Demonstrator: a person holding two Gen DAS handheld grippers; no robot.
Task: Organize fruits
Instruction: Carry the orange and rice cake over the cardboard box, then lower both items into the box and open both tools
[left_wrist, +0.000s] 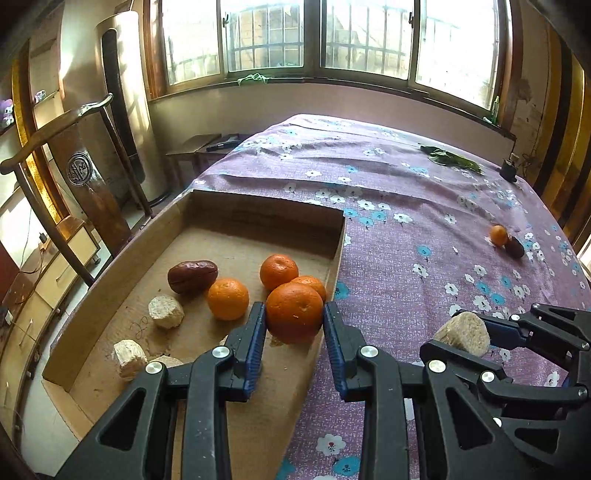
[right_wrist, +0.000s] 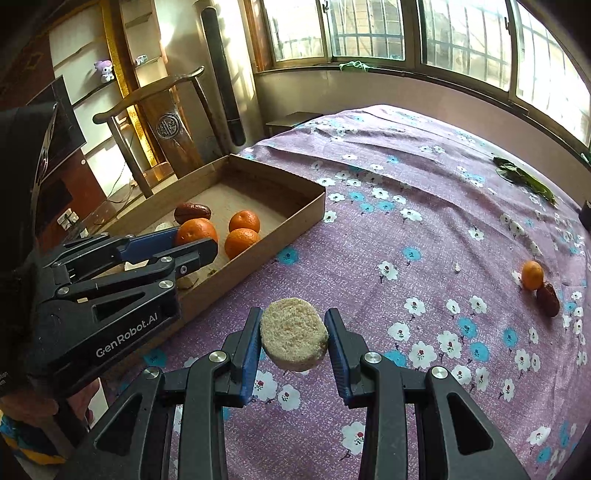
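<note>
My left gripper (left_wrist: 294, 315) is shut on an orange tangerine (left_wrist: 294, 312) and holds it over the right edge of the cardboard box (left_wrist: 207, 210). In the box lie three more tangerines (left_wrist: 228, 298), a dark red date (left_wrist: 192, 275) and several beige crumbly chunks (left_wrist: 166, 311). My right gripper (right_wrist: 294, 330) is shut on a beige round chunk (right_wrist: 294, 334) and holds it above the purple flowered cloth (right_wrist: 406, 206), to the right of the box (right_wrist: 280, 218). The left gripper (right_wrist: 195, 247) with its tangerine (right_wrist: 195, 230) shows in the right wrist view. A tangerine (right_wrist: 532, 274) and a date (right_wrist: 547, 300) lie together far right on the cloth.
Green leaves (right_wrist: 524, 177) lie at the far right of the table. A wooden chair (left_wrist: 85, 173) stands left of the box, past the table's edge. A small dark object (left_wrist: 509, 170) sits at the far right corner. Windows run along the back wall.
</note>
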